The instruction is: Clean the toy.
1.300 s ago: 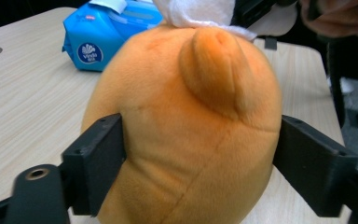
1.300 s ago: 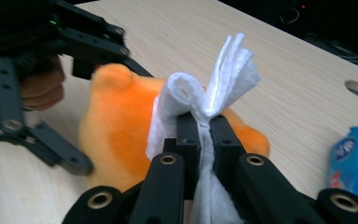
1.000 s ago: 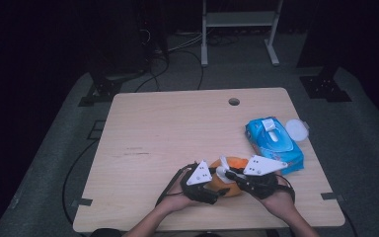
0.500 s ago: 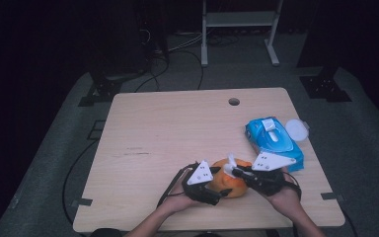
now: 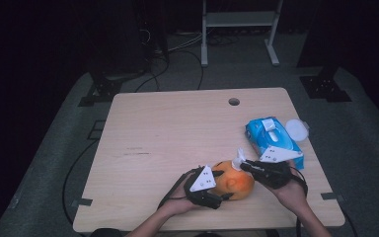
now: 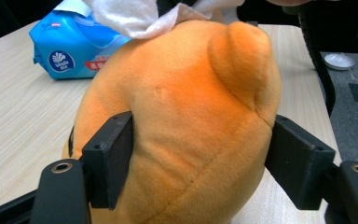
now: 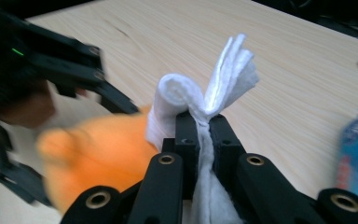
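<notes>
High view: white wipe (image 5: 238,159) now atop orange plush toy (image 5: 234,179).

— What stands around the work place?

— A light wooden table (image 5: 177,128) with a round cable hole (image 5: 234,101) near its far edge. Under it lies a grey floor mat (image 5: 54,163).

— And farther away from the claws?

— The room there is very dark. A white metal frame (image 5: 239,24) stands on the floor beyond the table, and black cables (image 5: 177,49) lie beside it. Two black stand feet rest on the mat corners, one far left (image 5: 98,91) and one far right (image 5: 325,84).

— Is the light strong?

— Only on the table; the rest is in shadow.
</notes>
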The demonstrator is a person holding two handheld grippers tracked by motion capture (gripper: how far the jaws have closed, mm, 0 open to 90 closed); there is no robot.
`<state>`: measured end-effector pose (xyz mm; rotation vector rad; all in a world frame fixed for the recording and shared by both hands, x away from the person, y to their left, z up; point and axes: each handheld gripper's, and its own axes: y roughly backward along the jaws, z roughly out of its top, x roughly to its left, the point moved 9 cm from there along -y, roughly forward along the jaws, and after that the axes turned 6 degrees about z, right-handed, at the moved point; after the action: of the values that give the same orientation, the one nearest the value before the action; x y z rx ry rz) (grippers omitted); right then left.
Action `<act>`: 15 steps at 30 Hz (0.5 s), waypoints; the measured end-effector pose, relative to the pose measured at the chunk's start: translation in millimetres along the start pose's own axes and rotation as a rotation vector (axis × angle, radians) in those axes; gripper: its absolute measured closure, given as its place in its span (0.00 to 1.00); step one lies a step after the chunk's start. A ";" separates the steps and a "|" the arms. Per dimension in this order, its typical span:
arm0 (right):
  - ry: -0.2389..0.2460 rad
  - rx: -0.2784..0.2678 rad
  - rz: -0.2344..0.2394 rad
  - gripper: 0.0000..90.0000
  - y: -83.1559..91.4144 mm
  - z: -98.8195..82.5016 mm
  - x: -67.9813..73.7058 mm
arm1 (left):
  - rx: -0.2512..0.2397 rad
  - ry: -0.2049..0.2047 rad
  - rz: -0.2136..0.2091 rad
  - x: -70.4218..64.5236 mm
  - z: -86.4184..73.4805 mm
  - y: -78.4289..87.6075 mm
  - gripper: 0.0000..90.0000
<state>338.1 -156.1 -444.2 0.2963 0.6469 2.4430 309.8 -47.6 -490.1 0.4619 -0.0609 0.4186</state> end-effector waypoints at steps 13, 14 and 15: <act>-0.023 0.009 -0.048 0.92 1.1 -6.3 -18.5 | -0.004 0.042 -0.014 5.6 -1.0 1.2 0.32; -0.038 0.010 -0.051 0.92 2.9 -8.7 -22.6 | -0.005 0.044 -0.016 6.2 -1.4 1.6 0.32; -0.058 0.008 -0.052 0.92 4.5 -10.7 -25.6 | -0.005 0.047 -0.017 6.4 -1.5 1.7 0.32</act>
<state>352.7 -178.5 -452.7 0.3479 0.6313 2.3733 314.9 -43.1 -489.8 0.4472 -0.0126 0.4127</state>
